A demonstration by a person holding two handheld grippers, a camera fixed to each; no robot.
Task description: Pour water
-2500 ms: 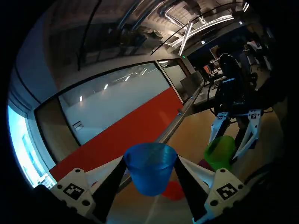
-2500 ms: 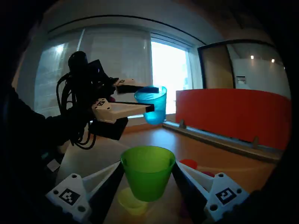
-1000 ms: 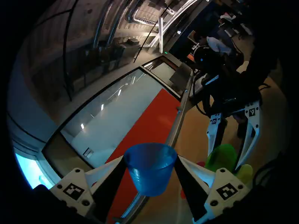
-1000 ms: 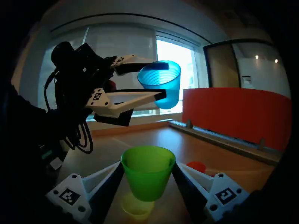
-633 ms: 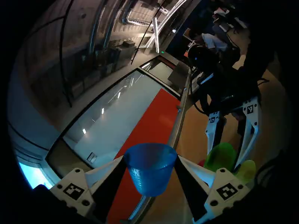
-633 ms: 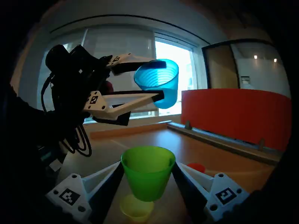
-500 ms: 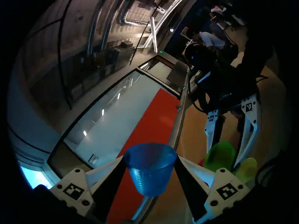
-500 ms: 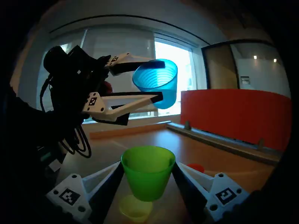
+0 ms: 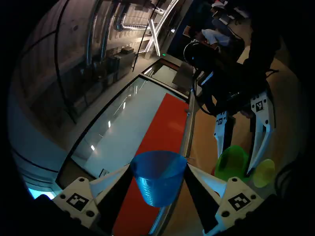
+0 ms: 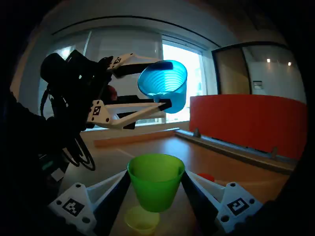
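Clamping the seemingly light, thin-walled blue cup (image 10: 163,86) at mid-wall, the left gripper (image 9: 158,169) tilts it above the equally flimsy-looking green cup (image 10: 156,187) pinched in the right gripper (image 10: 156,173).

White jaws, black inner faces, square black-white markers (image 10: 73,207); looped black cables (image 10: 76,142); dark sleeve (image 10: 23,133).

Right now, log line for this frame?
left tongs: shut on blue cup, raised, tilted | right tongs: shut on green cup, upright
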